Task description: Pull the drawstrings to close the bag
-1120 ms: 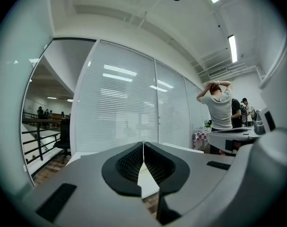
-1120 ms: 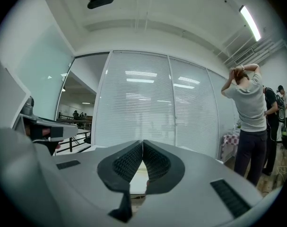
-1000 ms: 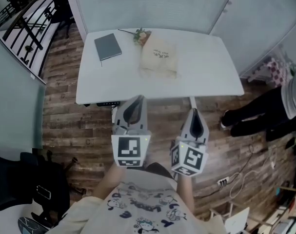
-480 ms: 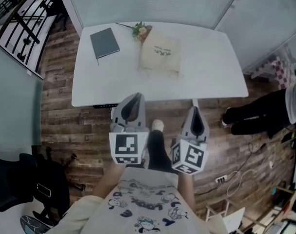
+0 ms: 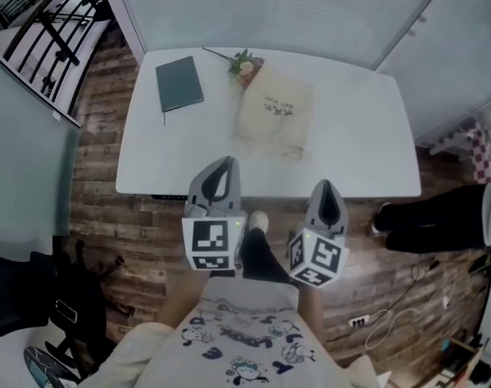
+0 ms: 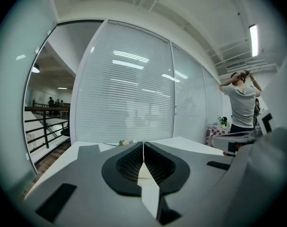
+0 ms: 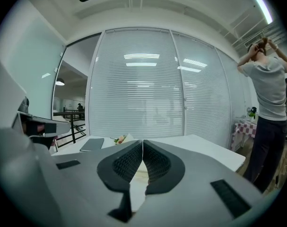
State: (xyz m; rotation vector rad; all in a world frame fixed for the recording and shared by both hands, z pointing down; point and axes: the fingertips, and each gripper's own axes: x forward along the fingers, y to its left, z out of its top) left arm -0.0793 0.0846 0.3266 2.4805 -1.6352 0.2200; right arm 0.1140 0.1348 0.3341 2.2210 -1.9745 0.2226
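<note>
**Now at the table's edge, both grippers shut and empty**

Within the last second the operator (image 5: 237, 342) has stepped in. The left gripper (image 5: 226, 163) and right gripper (image 5: 326, 186), which hung over the wood floor (image 5: 148, 217), now reach the near edge of the white table (image 5: 358, 144), and their tips overlap it in the head view. Both gripper views show each pair of jaws pressed together with nothing between them.

The bag (image 5: 275, 111), beige cloth, lies flat toward the far middle of the table. It is well apart from both grippers and untouched, and its drawstrings are too small to make out.

The approach suggests the task has barely begun. The jaws would have to open before any string could be taken, probably one string per gripper.

On the count:
- one table
- one bag
- one dark notebook (image 5: 179, 84), near the far left corner
- one flower sprig (image 5: 243, 63), just beside the bag's far corner
- two grippers
- one bystander (image 7: 267, 93), standing off to the table's right with hands raised to the head
</note>
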